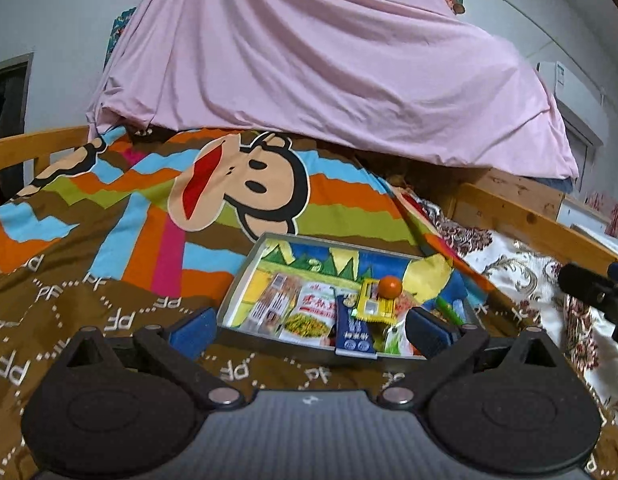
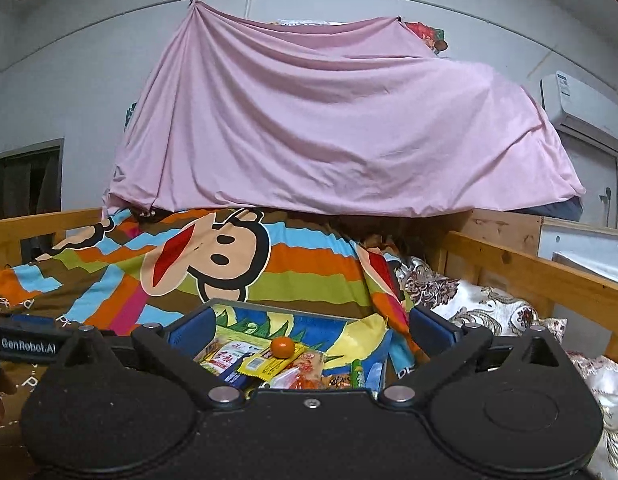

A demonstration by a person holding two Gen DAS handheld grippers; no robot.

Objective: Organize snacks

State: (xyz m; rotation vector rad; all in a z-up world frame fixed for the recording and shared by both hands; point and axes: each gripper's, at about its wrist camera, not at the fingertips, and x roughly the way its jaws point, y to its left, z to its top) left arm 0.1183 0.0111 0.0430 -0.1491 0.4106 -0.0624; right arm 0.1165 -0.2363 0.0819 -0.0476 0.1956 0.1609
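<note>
Left wrist view: your left gripper [image 1: 309,330] sits nearest, its blue-padded fingers [image 1: 191,330] spread wide with nothing pinched between them. Just past the fingertips lies the grey tray [image 1: 239,280], resting on the brown patterned blanket [image 1: 69,300]. The snacks are in that tray: a white packet with red lettering [image 1: 313,312] toward its left, a dark blue packet [image 1: 355,336] hanging over the near rim, a yellow packet [image 1: 375,306] with a small orange fruit [image 1: 389,287] sitting on it, and a green stick-shaped wrapper [image 1: 449,307] at the right end. At the right edge of this view you can see part of your right gripper [image 1: 597,292], held apart from the tray.

From the right wrist camera, your right gripper [image 2: 309,338] also stands spread to its widest, empty, with the tray's contents showing between the fingers [image 2: 429,328]; the orange fruit [image 2: 282,347] is roughly midway between them but beyond the tips, not touched. Your left gripper's body [image 2: 27,344] shows at the left edge.

Farther back, the striped blanket carries a large cartoon monkey face [image 1: 245,184]. A floral quilt [image 1: 521,272] lies to the right, beside the wooden bed rail [image 1: 529,220]. Behind everything a pink sheet [image 1: 309,60] hangs draped from above, and an air conditioner [image 2: 577,100] is mounted on the far right wall.
</note>
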